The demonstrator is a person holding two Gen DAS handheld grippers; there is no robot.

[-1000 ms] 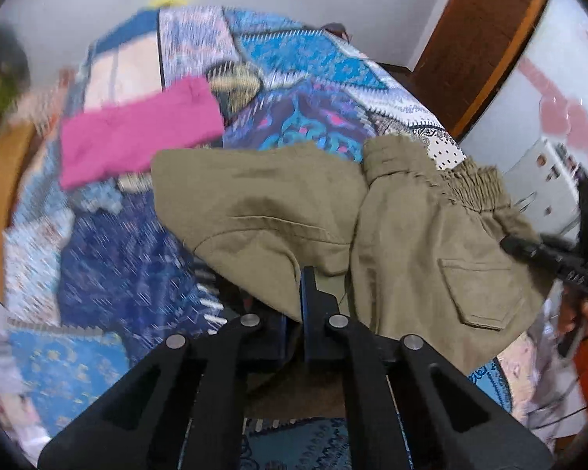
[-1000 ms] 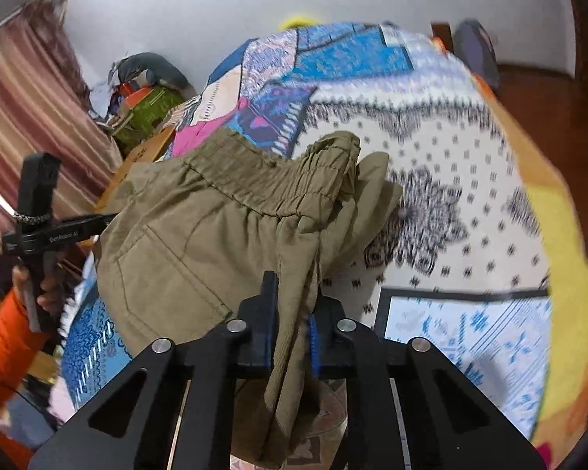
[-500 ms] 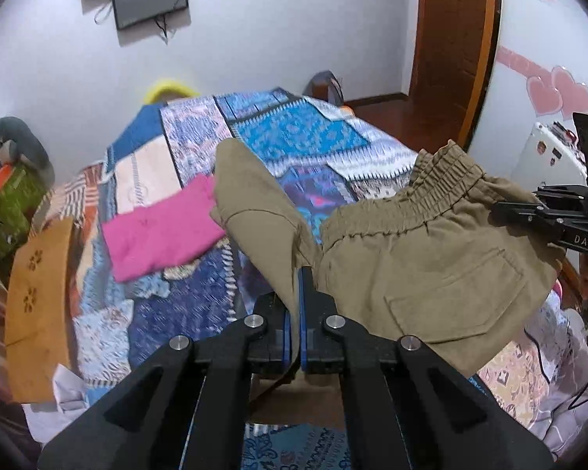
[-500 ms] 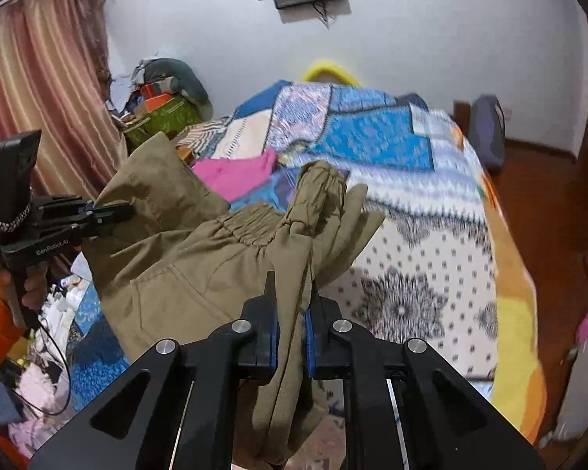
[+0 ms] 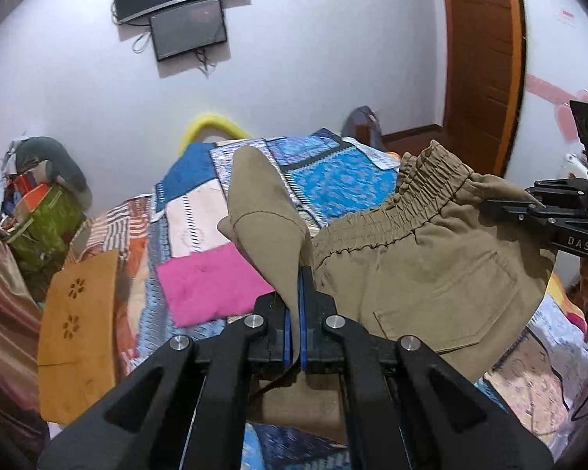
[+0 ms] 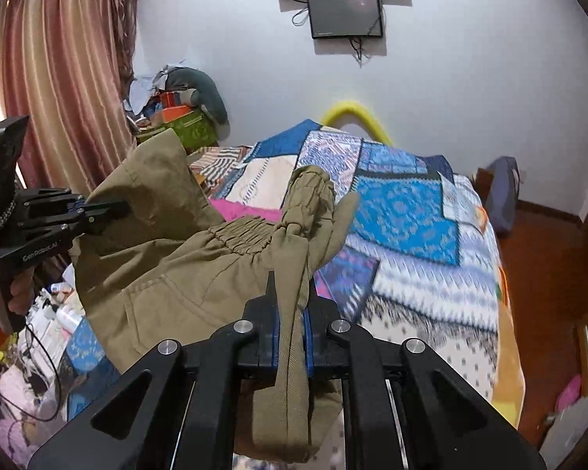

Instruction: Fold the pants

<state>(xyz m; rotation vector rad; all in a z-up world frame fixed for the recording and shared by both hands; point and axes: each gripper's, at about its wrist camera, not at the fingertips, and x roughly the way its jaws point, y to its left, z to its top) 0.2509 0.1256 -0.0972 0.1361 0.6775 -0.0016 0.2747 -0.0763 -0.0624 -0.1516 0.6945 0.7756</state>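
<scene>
Pants [image 5: 419, 266] hang off bed [image 5: 333, 172], stretched between your claws. Left claw [image 5: 296, 313] clamped on fabric edge; right claw [image 6: 290, 325] clamped on bunched waistband side. Pink cloth [image 5: 211, 282] lies on bed beyond.

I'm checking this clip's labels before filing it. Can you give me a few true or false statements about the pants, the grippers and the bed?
1. Both hand-held grippers are shut on the olive pants. True: left hand-held gripper, right hand-held gripper.
2. The pants lie flat on the bed. False: they hang lifted between the grippers.
3. A pink cloth lies on the patchwork bedspread. True.
4. The pants have a zip and belt. False: an elastic waistband shows.
</scene>
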